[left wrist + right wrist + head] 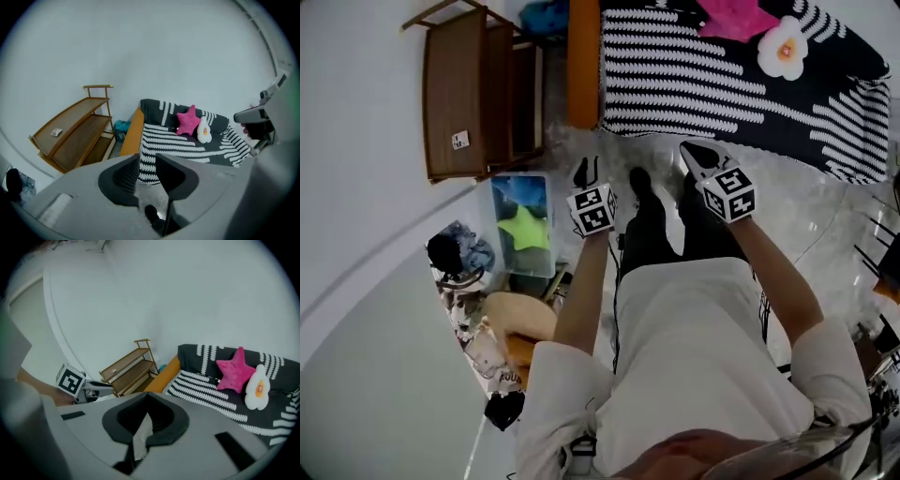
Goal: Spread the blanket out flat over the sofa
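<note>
A black blanket with white stripes [712,75] lies over the sofa, whose orange arm [583,61] shows at its left end. A pink star cushion [736,17] and a white flower cushion [785,49] rest on it. Both grippers hang in the air above the floor, short of the sofa, touching nothing. My left gripper [586,171] is open, and the blanket [187,145] and floor show through the gap of that gripper [147,157]. My right gripper [694,152] is shut and empty, its tips meeting [147,394] below the blanket [211,390].
A slanted wooden shelf [473,94] leans by the wall left of the sofa. Below it stand a clear plastic bin [523,225] of coloured things, some bags [464,281] and a round wooden stool [520,319]. The person's legs stand on the marble floor [806,202].
</note>
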